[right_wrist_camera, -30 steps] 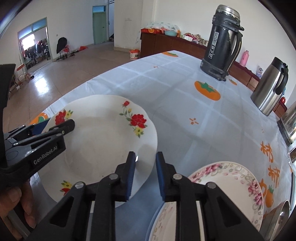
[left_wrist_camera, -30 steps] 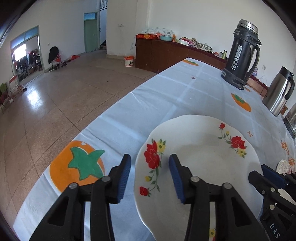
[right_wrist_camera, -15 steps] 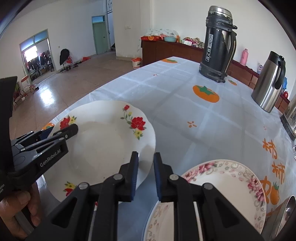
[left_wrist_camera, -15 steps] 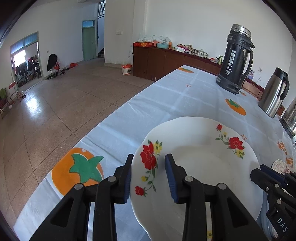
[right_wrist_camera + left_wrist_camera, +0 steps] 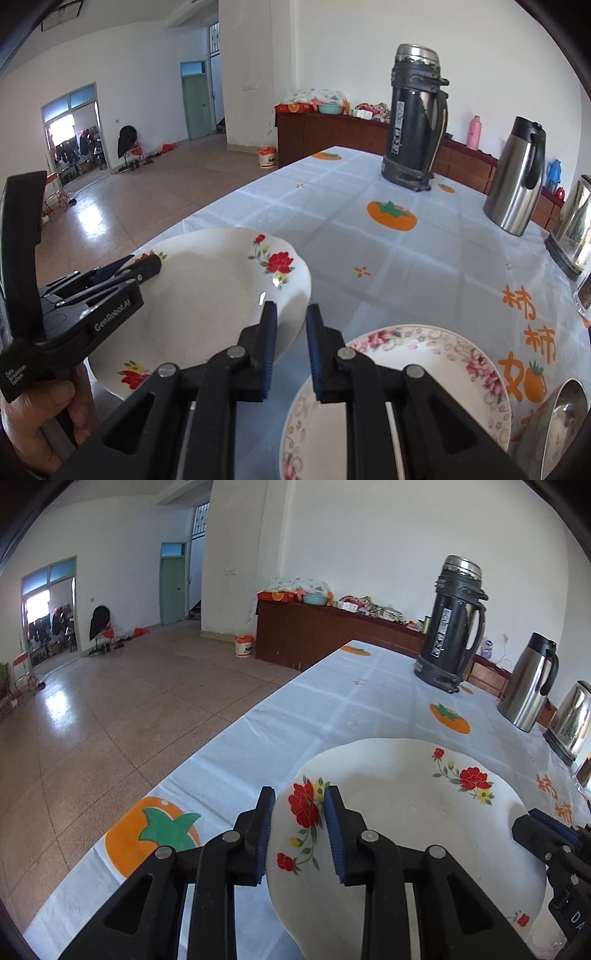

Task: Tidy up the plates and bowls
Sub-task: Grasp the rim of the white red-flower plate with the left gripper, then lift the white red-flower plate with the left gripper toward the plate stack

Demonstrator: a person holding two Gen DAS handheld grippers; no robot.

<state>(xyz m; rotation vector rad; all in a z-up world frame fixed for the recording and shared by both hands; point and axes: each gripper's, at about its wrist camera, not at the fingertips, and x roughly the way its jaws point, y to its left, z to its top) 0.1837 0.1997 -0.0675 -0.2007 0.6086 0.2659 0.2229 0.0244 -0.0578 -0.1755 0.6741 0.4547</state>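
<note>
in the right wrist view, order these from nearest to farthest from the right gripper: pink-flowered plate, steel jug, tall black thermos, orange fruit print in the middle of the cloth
1. Pink-flowered plate: just below and right of the right gripper.
2. Orange fruit print: mid-table, ahead.
3. Steel jug: far right.
4. Tall black thermos: at the table's far end, ahead.

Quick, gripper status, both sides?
Left gripper: jaws have just been closing, clamped on the red-flower plate at its rim.
Right gripper: shut on the same plate's opposite rim.
</note>
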